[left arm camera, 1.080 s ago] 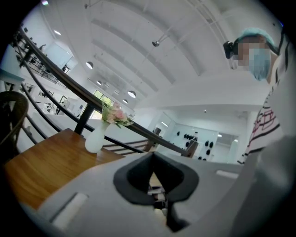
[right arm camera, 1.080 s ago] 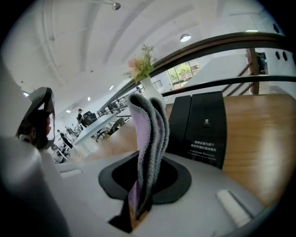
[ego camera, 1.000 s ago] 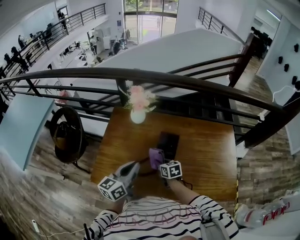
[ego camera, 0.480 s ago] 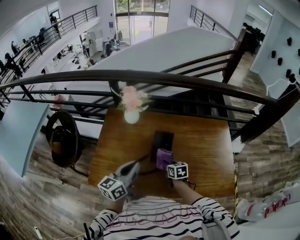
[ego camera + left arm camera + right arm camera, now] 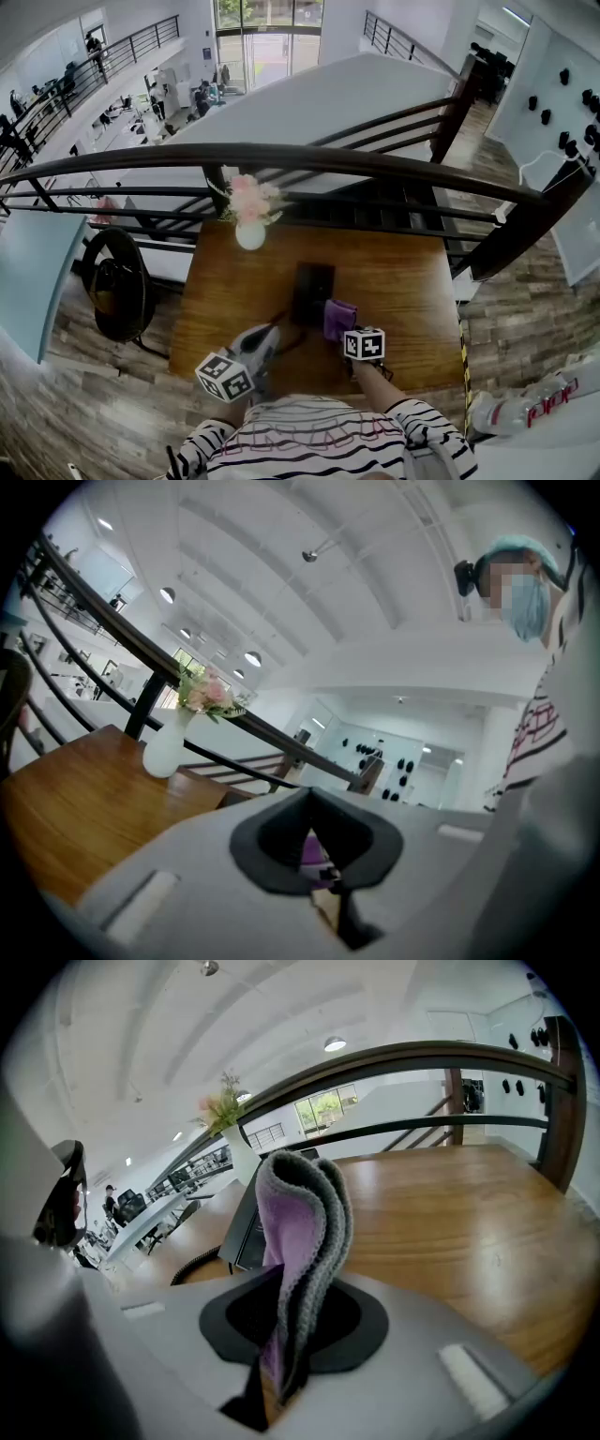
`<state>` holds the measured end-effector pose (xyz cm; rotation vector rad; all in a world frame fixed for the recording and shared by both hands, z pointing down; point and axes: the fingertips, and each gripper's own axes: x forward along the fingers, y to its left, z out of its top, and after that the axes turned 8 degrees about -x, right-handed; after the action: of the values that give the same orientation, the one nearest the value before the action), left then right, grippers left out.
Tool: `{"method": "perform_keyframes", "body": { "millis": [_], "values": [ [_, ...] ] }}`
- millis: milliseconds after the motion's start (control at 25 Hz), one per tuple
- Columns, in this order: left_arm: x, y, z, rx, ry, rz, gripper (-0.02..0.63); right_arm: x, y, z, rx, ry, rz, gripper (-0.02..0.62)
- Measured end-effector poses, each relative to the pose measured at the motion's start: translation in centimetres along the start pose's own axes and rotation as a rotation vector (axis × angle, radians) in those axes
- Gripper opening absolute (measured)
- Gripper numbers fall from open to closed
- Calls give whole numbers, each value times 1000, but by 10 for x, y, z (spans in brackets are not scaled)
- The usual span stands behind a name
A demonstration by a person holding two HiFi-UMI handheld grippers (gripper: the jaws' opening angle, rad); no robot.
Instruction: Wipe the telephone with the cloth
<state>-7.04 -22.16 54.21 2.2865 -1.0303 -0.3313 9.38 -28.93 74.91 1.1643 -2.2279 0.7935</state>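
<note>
A black telephone (image 5: 312, 289) lies in the middle of the wooden table (image 5: 403, 281), with its coiled cord (image 5: 192, 1265) trailing to the near left. My right gripper (image 5: 349, 330) is shut on a folded purple and grey cloth (image 5: 339, 319), which sits at the phone's near right corner. In the right gripper view the cloth (image 5: 302, 1232) stands up from the gripper (image 5: 286, 1354), with the telephone (image 5: 244, 1227) just behind it. My left gripper (image 5: 270, 333) hovers left of the phone near the cord; its jaws are shut with nothing in them (image 5: 323, 878).
A white vase of pink flowers (image 5: 249, 220) stands at the table's far left corner. A dark curved railing (image 5: 375, 164) runs behind the table. A round black chair (image 5: 117, 281) stands on the floor to the left. The table's right half (image 5: 469, 1213) is bare wood.
My right gripper carried the cloth rightward, from the phone's near left side to its near right corner. The left gripper stayed put. The head view shifted slightly.
</note>
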Motion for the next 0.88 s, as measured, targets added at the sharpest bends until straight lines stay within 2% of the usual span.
{"method": "perform_keyframes", "body": {
  "millis": [240,680,880],
  "values": [
    [4,-7,-2,6,4,-5,0,-12,2,6,19,-41,12,54],
    [4,-12,-3,31,-9,12,0,-72,44,65,-22,-287,113,54],
    [7,-20,-8,35,-9,16,0,-102,58,82,-31,-362,175,54]
  ]
}}
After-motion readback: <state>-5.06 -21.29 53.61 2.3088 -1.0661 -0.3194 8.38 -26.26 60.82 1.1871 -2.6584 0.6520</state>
